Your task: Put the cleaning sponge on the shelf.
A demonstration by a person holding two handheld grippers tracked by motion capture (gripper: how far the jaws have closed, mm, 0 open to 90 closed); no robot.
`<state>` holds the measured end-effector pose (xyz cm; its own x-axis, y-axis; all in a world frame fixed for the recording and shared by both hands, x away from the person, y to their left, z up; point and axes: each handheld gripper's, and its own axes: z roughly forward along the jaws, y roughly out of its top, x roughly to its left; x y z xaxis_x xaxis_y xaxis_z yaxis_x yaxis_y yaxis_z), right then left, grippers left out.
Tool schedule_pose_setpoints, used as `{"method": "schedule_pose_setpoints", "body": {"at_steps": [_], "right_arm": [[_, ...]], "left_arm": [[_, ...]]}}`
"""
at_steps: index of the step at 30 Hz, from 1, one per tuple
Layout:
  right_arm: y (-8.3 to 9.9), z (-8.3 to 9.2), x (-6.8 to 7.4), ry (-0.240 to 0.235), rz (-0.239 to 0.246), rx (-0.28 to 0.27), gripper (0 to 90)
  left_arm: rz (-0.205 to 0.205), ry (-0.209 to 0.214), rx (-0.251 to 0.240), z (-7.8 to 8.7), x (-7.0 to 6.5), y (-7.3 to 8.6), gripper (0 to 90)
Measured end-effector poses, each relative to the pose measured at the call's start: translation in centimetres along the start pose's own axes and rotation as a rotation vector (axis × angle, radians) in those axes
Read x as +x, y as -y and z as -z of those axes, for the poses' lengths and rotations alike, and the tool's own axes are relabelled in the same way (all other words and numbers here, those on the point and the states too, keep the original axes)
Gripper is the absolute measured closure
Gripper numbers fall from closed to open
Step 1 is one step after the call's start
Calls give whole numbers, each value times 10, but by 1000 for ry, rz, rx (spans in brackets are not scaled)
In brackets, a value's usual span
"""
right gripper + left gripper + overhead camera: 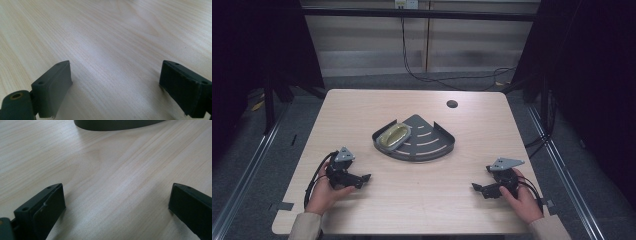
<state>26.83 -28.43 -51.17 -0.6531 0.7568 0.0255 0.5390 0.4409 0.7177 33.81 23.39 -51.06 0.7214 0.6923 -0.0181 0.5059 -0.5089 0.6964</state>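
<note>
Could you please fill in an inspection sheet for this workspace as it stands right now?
Surface: light wood table with a round hole near its far edge.
Job's things: dark quarter-round tray at the table's middle; a yellowish oval object lies in its left part.
Clutter: nothing seen.
Grippers: left hand-held gripper and right hand-held gripper low over the near table, jaws wide apart and empty.
Cables: a black cable loops from the left hand-held gripper; other cables run over the floor beyond the table.
Surroundings: dark frame and curtains at both sides, pale panels behind.
</note>
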Motion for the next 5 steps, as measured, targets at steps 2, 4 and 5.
{"method": "schedule_pose_setpoints", "body": {"at_steps": [2, 4, 5], "right_arm": [[0, 0, 0, 0, 0, 0, 101], [0, 0, 0, 0, 0, 0, 101], [0, 0, 0, 0, 0, 0, 101]], "left_arm": [[-2, 0, 1, 0, 0, 0, 0], [-2, -3, 0, 0, 0, 0, 0], [-1, -2, 0, 0, 0, 0, 0]]}}
